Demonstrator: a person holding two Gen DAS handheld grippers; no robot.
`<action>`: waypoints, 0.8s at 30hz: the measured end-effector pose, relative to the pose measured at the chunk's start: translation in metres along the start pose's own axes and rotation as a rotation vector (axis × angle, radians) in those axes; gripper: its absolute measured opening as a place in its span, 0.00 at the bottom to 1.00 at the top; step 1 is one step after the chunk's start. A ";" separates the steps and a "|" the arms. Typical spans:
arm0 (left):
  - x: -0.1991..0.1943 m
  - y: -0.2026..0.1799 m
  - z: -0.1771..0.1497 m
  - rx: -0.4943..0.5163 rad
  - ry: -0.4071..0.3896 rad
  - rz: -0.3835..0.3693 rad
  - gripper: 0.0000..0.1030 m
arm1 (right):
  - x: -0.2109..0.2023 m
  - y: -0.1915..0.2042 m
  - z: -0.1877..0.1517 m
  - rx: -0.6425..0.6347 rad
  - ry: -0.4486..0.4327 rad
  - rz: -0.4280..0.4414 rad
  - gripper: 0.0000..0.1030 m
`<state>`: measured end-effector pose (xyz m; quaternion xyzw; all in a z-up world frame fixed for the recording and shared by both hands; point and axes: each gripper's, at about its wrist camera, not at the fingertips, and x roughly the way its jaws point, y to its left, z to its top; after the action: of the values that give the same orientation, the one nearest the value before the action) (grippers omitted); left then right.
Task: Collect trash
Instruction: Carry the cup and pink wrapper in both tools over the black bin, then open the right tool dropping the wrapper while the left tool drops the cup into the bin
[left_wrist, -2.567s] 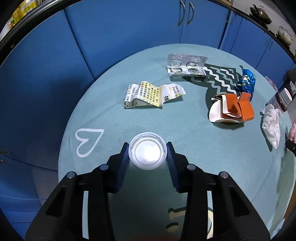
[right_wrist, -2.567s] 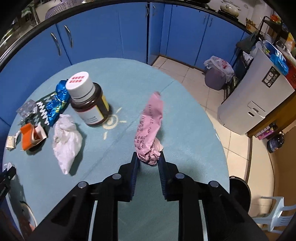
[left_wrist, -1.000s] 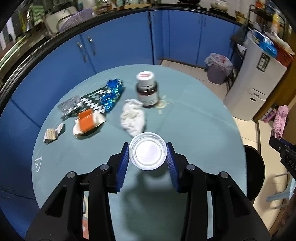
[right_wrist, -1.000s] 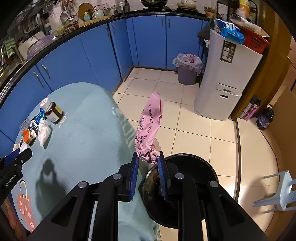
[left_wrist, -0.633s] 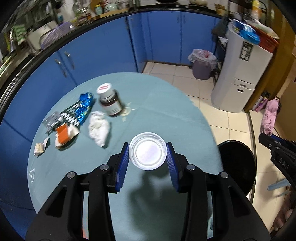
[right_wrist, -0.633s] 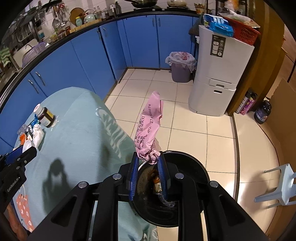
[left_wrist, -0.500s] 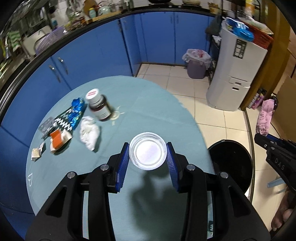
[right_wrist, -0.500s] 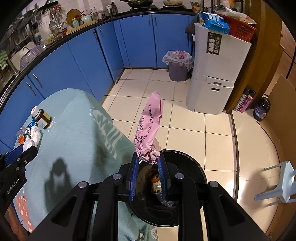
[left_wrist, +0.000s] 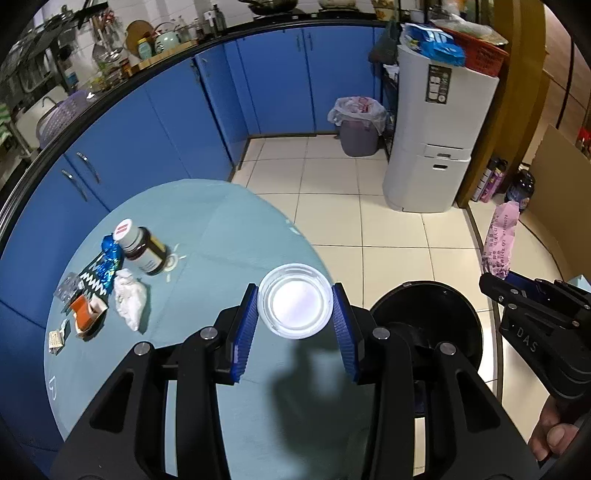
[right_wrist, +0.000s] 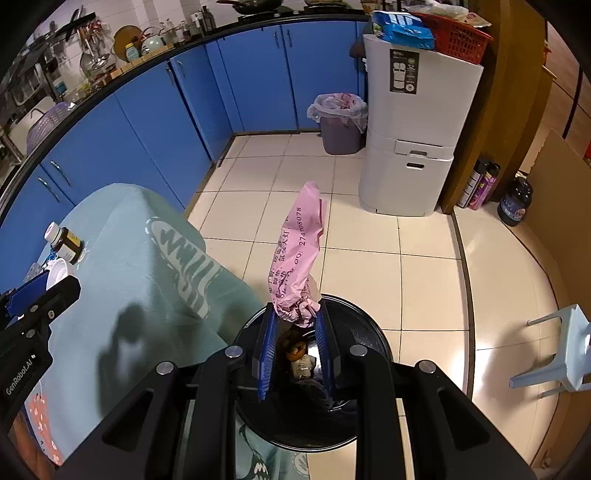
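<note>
- My right gripper (right_wrist: 294, 323), jaws clamped on the pink wrapper (right_wrist: 297, 258), hangs over the bin (right_wrist: 365, 406); I'd release squarely above.
- Left gripper (left_wrist: 294, 316) grips the cup (left_wrist: 294, 305); bin it next.

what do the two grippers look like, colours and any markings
Both grippers, left and right, are black angular frames with silver screws and ribbed blue pads inside the jaws. White lettering: "GenRobot.AI" on the left, "DAS" on the right. A bare thumb shows; no cables visible.

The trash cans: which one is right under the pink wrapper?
The black round bin beside the table, directly below the right gripper holding the pink wrapper. The other, a purple bin with a plastic liner, stands far off by the blue cabinets.
</note>
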<state>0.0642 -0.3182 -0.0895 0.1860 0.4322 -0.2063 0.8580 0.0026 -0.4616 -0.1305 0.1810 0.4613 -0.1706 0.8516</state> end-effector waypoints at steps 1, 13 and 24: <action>0.001 -0.004 0.001 0.006 0.001 -0.002 0.40 | 0.001 -0.004 0.000 0.004 0.001 0.000 0.20; 0.007 -0.042 0.011 0.065 -0.002 -0.030 0.40 | 0.007 -0.029 -0.002 0.036 0.013 -0.001 0.20; 0.010 -0.069 0.016 0.111 -0.006 -0.050 0.58 | 0.011 -0.051 -0.002 0.073 0.016 -0.011 0.20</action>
<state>0.0446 -0.3865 -0.0983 0.2219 0.4222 -0.2517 0.8422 -0.0169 -0.5066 -0.1488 0.2108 0.4626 -0.1904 0.8398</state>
